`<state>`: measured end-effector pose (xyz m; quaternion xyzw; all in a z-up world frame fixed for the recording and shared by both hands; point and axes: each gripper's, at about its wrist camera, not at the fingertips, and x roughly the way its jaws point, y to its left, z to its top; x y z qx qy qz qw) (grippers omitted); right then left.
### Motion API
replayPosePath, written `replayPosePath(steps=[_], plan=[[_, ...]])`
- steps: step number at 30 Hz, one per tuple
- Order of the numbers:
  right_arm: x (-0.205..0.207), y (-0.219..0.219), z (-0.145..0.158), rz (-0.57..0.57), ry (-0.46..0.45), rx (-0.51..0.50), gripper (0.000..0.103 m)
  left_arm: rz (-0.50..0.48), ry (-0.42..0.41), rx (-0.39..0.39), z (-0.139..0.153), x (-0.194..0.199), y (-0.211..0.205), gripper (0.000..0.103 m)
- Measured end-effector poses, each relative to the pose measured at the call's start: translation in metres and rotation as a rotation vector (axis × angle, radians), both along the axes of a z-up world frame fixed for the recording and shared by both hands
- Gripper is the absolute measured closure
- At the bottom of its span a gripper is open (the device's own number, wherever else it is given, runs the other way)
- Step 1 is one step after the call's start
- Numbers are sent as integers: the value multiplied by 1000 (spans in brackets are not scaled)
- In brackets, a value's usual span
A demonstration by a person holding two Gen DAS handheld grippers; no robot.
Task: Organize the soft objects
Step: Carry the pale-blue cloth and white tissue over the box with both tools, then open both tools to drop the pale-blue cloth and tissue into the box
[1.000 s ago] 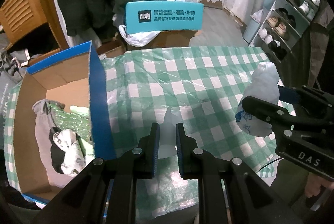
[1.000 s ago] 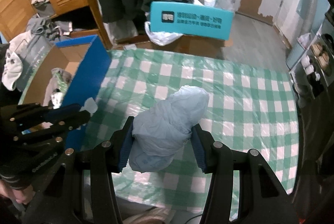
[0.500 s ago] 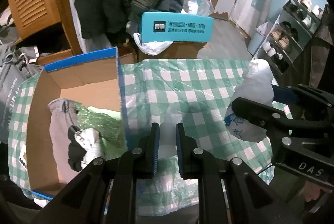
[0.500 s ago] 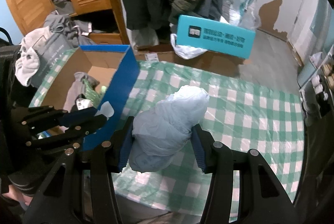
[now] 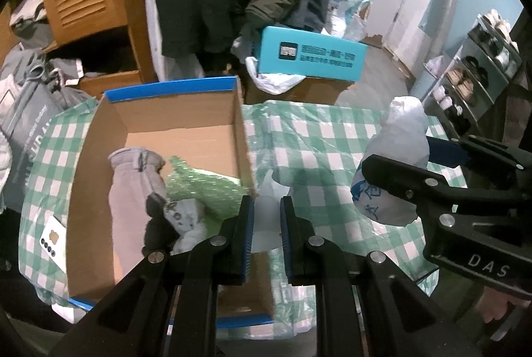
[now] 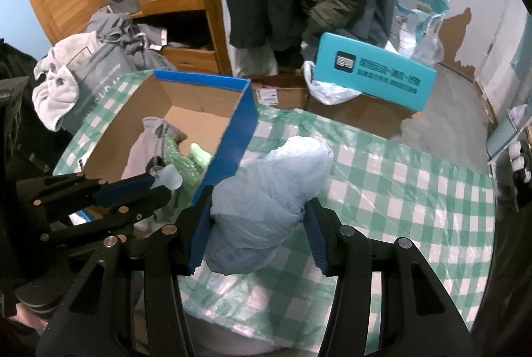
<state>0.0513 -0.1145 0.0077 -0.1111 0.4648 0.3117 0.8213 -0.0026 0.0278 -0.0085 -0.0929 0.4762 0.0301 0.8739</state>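
You've swung both grippers toward the cardboard box (image 5: 159,137); left gripper (image 5: 267,217) pinches thin white plastic (image 5: 266,224), right gripper (image 6: 256,224) clamps the bag bundle (image 6: 269,197); drop-off looks close.

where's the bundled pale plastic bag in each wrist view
Left wrist view: the bundled pale plastic bag is at the right, clamped in the right gripper above the checked tablecloth.
Right wrist view: the same bag fills the lower centre, between that gripper's blue pads.
Shared landmark: the blue-rimmed cardboard box, left of the bag in both.
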Motion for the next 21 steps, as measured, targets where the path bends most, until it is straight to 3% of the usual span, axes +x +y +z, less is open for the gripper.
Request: replayPosePath(steps=[13, 21], plan=[[0, 47, -8, 58, 38, -3, 52, 122, 24, -27, -9, -8, 58, 87], [-3, 77, -22, 99, 76, -22, 52, 194, 87, -39, -37, -12, 90, 87]])
